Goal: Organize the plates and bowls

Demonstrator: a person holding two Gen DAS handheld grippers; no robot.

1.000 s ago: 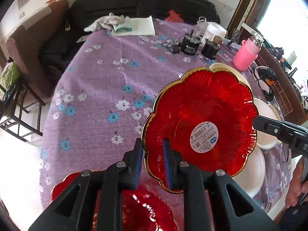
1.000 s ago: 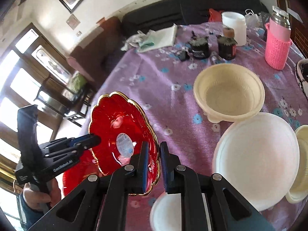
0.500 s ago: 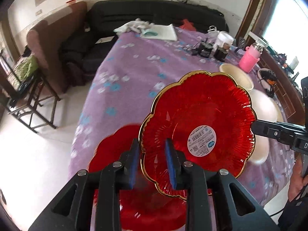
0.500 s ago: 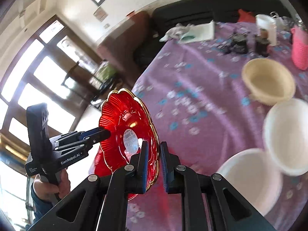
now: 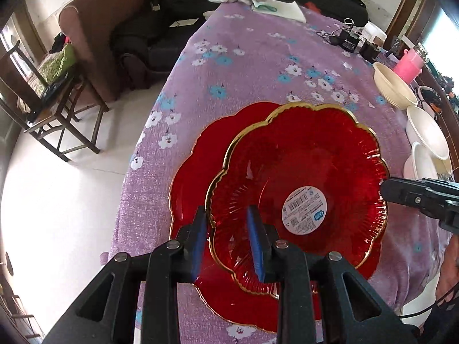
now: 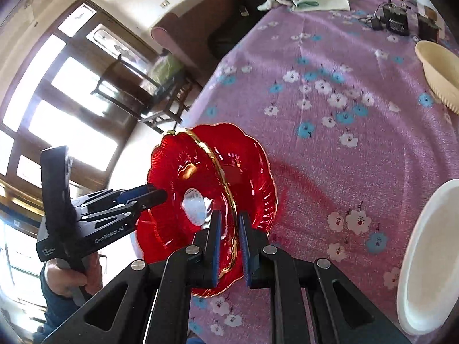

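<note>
- Left wrist view: a red glass plate (image 5: 301, 189) with a gold scalloped rim and a round white barcode sticker at its centre is seen held above a second red plate (image 5: 198, 177), which lies flat on the purple floral tablecloth (image 5: 252, 66) near the table's corner.
- The rim of the upper plate passes between the blue pads of the left gripper (image 5: 228, 240). A gap is seen between pads and glass: the jaws have just been opening and are recorded as released, with the rim still between them.
- At the right edge of the same view, the tip of the right gripper (image 5: 384, 192) is seen at the plate's opposite rim.
- Right wrist view: the upper plate (image 6: 183, 189) is seen nearly edge-on, tilted, with its gold rim clamped between the pads of the right gripper (image 6: 229, 246); these jaws are recorded as grasping the plate.
- In this view the left gripper (image 6: 160, 196) is seen at the far rim, its handle held in a hand (image 6: 71, 275).
- The lower plate (image 6: 252, 172) is seen behind the upper one, on the cloth.
- A cream ribbed bowl (image 5: 393, 86) and white dishes (image 5: 427, 137) are noted along the right side of the table, well apart from the red plates.
- A pink cup (image 5: 408, 66) and small dark devices (image 6: 397, 23) are noted at the far end.
</note>
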